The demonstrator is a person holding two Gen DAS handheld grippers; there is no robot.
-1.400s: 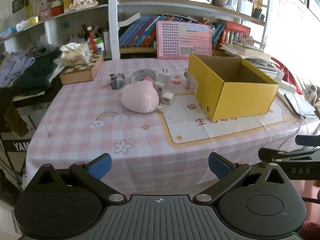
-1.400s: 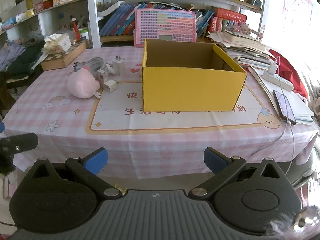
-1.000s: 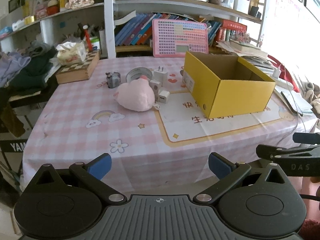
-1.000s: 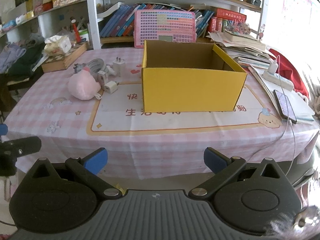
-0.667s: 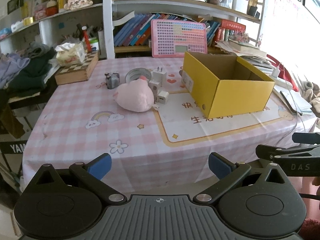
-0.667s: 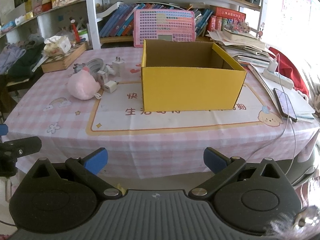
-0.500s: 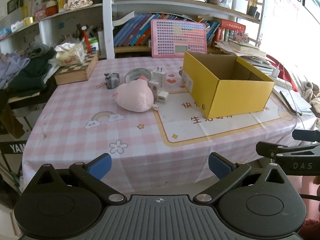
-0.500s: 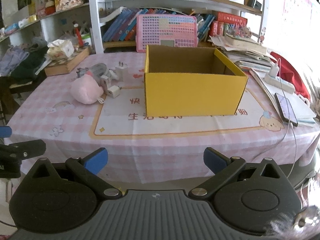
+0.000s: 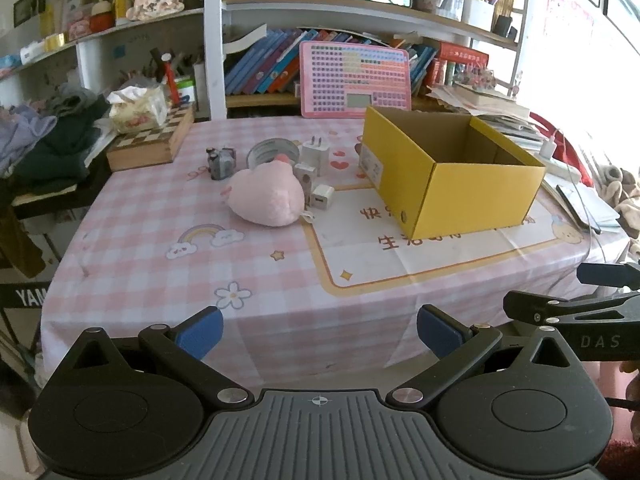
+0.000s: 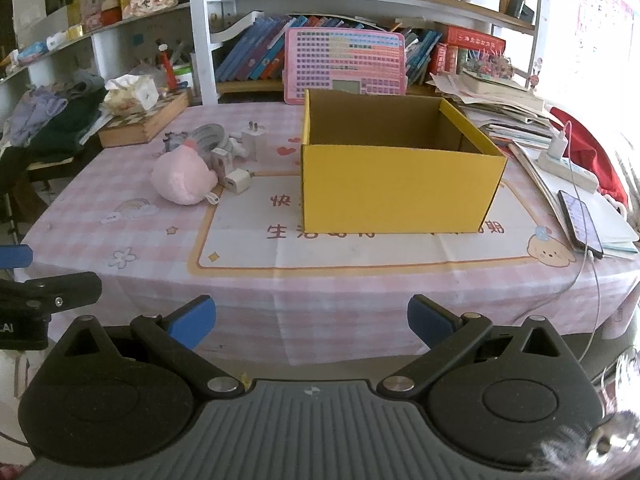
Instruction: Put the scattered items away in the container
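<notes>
Bare tablecloth [image 10: 360,280] fronts the yellow box [image 10: 396,188]; both tongs agape.

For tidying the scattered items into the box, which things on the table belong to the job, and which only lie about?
Belong to the job:
- yellow box
- pink plush toy
- white chargers
- roll of tape
- small grey toy camera

Only lying about:
- phone on its cable
- chessboard box
- tissue pack
- pink keyboard toy
- stacked papers

"DAS" stands on the right gripper [image 9: 592,322]; "快" and "生" on the tablecloth [image 10: 280,216].
</notes>
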